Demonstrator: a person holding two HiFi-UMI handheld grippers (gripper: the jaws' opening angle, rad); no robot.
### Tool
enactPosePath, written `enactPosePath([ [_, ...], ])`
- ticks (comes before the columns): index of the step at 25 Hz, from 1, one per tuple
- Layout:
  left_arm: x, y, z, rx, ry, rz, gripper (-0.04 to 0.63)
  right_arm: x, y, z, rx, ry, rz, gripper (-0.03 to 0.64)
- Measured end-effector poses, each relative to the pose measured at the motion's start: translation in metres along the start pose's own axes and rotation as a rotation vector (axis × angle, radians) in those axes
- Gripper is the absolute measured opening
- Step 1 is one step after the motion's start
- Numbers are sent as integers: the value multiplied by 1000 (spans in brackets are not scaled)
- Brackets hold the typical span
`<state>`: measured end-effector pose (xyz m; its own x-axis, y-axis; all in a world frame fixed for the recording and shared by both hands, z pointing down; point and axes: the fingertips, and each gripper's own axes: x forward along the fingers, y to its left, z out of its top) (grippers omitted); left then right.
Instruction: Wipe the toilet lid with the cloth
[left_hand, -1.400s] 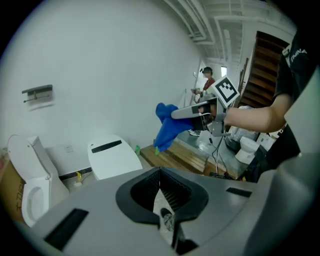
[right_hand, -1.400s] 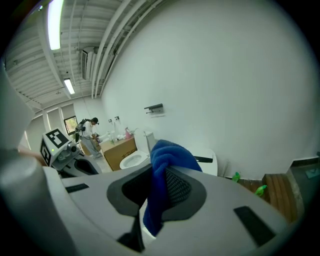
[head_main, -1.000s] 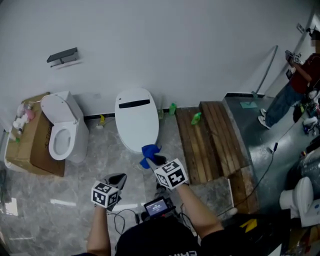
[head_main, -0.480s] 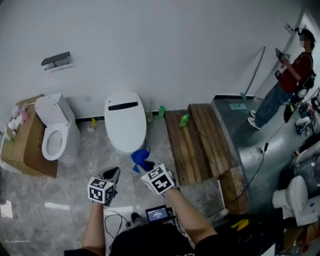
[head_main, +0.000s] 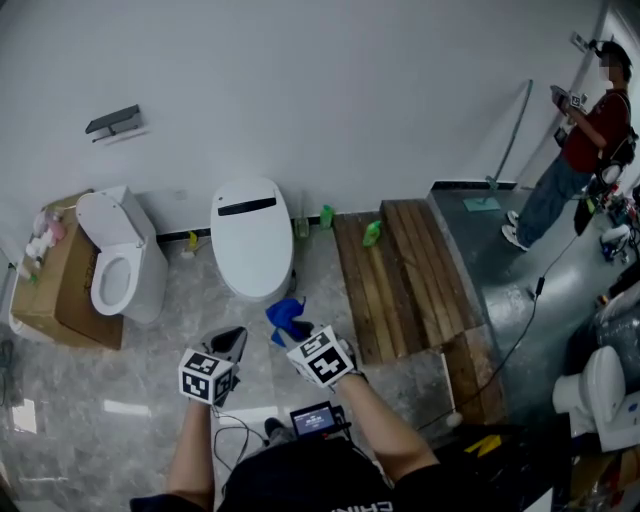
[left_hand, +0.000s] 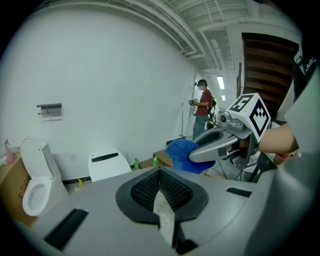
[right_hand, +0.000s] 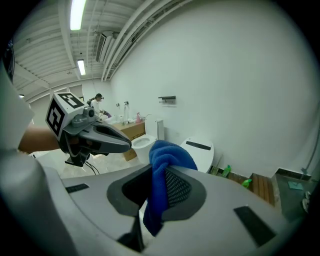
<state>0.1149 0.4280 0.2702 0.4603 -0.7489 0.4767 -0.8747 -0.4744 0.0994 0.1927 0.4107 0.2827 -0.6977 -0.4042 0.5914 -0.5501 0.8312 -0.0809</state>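
Our right tongs (head_main: 300, 333) are clamped on the blue cloth (head_main: 284, 316), held above the floor (head_main: 140, 350) near the front edge of the toilet lid (head_main: 252, 240). Our left tongs (head_main: 231, 343) are closed and empty. We judge wiping not yet begun.

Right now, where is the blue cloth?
The blue cloth is clamped in the right gripper, just below the centre of the head view, near the front edge of the closed toilet lid, with the shut left gripper to its left.
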Motion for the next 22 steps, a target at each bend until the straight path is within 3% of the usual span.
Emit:
enactPosePath([
  [4, -3, -2, 3, 30, -2, 35, 11, -3, 6, 0, -28, -2, 2, 57],
  [17, 2, -23, -8, 55, 14, 30, 11, -15, 12, -7, -31, -8, -4, 57],
  [22, 4, -25, -12, 32, 9, 34, 11, -17, 9, -9, -33, -22, -22, 57],
])
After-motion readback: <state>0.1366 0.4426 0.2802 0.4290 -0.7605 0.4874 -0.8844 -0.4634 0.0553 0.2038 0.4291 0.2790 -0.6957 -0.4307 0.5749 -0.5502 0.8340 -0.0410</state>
